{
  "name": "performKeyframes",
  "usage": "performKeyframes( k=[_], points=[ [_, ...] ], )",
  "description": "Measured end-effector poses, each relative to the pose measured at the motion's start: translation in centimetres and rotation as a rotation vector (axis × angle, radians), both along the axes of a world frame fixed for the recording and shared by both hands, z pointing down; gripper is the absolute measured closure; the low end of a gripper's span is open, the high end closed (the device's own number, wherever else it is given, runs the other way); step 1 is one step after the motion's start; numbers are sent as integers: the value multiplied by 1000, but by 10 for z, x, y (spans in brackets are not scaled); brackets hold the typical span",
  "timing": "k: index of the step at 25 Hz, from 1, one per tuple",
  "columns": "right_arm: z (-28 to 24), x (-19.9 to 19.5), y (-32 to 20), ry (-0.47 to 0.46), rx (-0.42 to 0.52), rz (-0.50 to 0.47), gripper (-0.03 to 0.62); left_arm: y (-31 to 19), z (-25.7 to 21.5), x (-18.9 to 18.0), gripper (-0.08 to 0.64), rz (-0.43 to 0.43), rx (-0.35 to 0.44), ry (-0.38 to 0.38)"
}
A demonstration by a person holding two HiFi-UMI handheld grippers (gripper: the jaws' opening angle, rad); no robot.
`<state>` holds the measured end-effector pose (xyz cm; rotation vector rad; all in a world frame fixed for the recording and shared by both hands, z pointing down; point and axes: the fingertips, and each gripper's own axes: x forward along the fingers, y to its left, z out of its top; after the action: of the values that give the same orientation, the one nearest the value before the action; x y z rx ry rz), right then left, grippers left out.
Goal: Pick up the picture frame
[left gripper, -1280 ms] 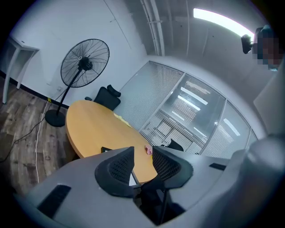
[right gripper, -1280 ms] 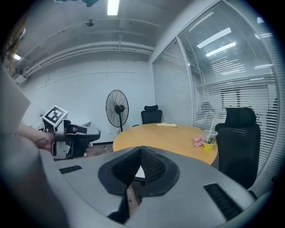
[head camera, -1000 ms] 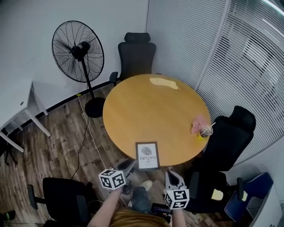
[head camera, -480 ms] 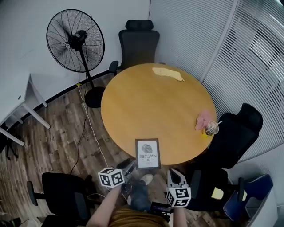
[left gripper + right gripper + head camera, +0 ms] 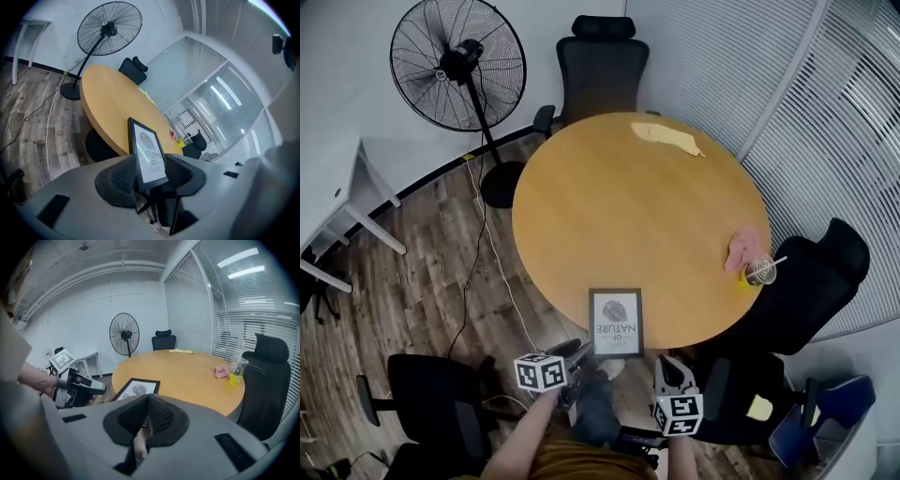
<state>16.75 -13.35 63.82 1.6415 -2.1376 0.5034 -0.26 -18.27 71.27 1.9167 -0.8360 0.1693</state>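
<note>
The picture frame (image 5: 616,322), black-rimmed with a white print, lies flat at the near edge of the round wooden table (image 5: 619,206). My left gripper (image 5: 579,354) hovers just off the table's edge at the frame's near left corner. Its jaws are opening. In the left gripper view the frame (image 5: 147,152) shows in the gap between them, and no pad presses on it. My right gripper (image 5: 667,367) hangs below the edge, right of the frame, with its jaws closed together and empty. The right gripper view shows the frame (image 5: 136,389) ahead and the left gripper (image 5: 79,385) beside it.
A plastic cup (image 5: 759,271) and a pink cloth (image 5: 742,247) sit at the table's right edge, a yellow cloth (image 5: 667,138) at the far side. Black chairs (image 5: 600,66) (image 5: 811,281) (image 5: 431,412) ring the table. A standing fan (image 5: 457,66) and a white desk (image 5: 328,187) are at left.
Both grippers have sunk a little and stay at the table's near edge. The frame lies where it was. The head view has shifted, so the table sits lower in the picture.
</note>
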Motion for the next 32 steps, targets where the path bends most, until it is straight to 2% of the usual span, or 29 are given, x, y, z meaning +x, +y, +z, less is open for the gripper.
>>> performKeyframes(
  k=[8,13,19,25,32],
  points=[
    [20,10,-4,2,-59,5,580,1,42,10,339,17,-143,23],
    [31,22,-7,7,-96,9,580,0,59,20,331,72,-177,3],
    [42,31,-12,9,-117,17,580,1,67,36,318,111,-239,69],
    [47,35,-23,0,-127,14,580,-4,70,46,321,102,-287,147],
    [50,41,-25,-3,-134,17,580,-4,69,51,398,76,-311,245]
  ],
)
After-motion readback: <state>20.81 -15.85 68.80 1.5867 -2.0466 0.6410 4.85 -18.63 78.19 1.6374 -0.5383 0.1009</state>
